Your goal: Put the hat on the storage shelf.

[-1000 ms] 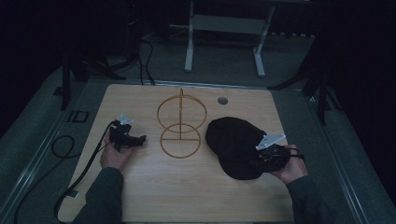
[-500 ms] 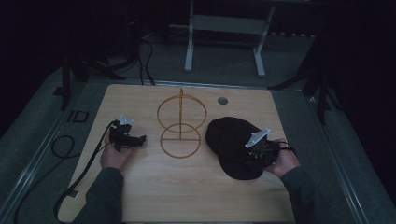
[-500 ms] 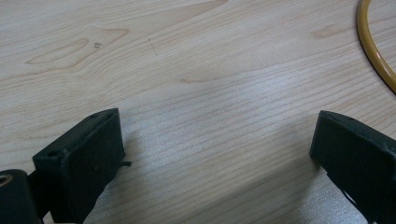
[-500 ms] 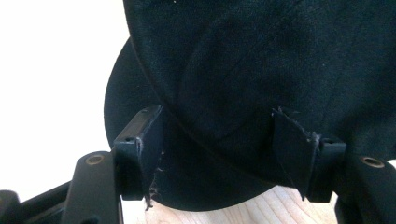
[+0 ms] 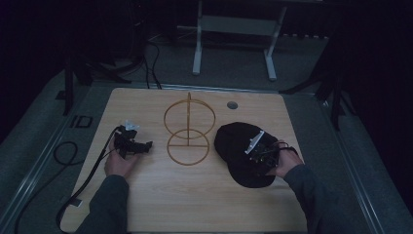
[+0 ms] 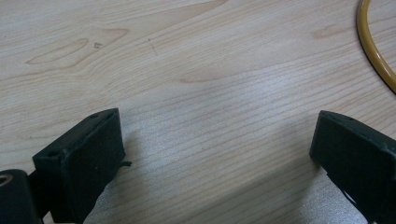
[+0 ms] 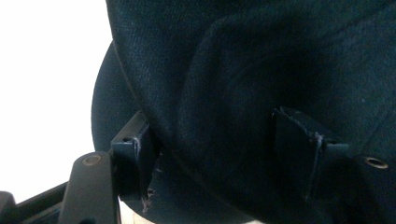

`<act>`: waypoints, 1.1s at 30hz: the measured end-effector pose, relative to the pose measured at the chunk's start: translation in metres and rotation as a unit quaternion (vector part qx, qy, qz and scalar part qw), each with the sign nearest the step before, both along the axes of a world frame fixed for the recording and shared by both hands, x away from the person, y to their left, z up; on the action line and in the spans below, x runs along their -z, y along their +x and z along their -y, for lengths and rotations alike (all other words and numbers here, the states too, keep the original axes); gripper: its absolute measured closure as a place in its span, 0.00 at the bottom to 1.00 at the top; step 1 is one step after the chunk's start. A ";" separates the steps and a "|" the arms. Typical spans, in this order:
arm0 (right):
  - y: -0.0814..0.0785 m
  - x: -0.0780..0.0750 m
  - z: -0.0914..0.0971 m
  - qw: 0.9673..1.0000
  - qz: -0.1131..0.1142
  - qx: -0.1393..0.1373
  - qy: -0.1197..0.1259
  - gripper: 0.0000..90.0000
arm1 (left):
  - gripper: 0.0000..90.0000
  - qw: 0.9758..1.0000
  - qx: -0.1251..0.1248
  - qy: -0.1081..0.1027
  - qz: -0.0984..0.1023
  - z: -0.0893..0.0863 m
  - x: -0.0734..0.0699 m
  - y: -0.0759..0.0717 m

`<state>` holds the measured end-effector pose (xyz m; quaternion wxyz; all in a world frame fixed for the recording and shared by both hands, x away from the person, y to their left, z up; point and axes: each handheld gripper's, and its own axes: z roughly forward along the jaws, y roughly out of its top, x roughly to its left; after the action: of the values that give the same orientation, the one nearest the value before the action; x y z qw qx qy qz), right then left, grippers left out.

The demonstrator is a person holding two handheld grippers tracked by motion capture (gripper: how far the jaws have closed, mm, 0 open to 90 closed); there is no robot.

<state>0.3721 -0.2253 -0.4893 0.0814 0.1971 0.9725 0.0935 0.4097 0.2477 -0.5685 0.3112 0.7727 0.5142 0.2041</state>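
Observation:
A black cap (image 5: 236,141) lies on the right of the wooden table (image 5: 195,200). My right gripper (image 5: 253,155) hovers low over the cap's right half. In the right gripper view the cap (image 7: 261,60) bulges between the two jaws of the gripper (image 7: 219,149), which have just been opening and stand wide. One jaw sits at the cap's edge and the other lies over the fabric. A gold wire stand (image 5: 189,129) with two rings rises at the table's middle. My left gripper (image 5: 145,145) rests left of it, open over bare wood (image 6: 217,140), with the stand's base ring (image 6: 373,51) at the view's right edge.
A round grommet hole (image 5: 232,105) sits near the table's far edge. The left gripper's cable (image 5: 87,180) trails off the table's left side. White table legs (image 5: 197,44) stand on the dark floor beyond.
My right gripper has moved left from the cap's right edge to over the cap. The left gripper and the stand have kept still.

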 end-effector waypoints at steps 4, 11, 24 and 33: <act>0.007 0.000 -0.005 0.999 -0.031 -0.015 -0.010 0.44 | 0.03 1.000 0.000 0.000 0.000 0.000 0.000 0.000; 0.013 0.000 -0.011 0.996 -0.077 -0.043 -0.019 0.67 | 0.03 1.000 0.000 0.000 0.000 0.000 0.000 0.000; 0.015 -0.004 -0.017 0.993 -0.101 -0.061 -0.027 0.83 | 0.04 1.000 0.001 0.000 0.001 0.000 0.000 0.000; 0.016 -0.011 -0.018 0.993 -0.091 -0.061 -0.041 0.86 | 0.04 1.000 0.002 -0.001 0.002 0.000 0.000 -0.001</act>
<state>0.3882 -0.2073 -0.4779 -0.0055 0.1418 0.9891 0.0400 0.4092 0.2477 -0.5684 0.3129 0.7731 0.5124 0.2045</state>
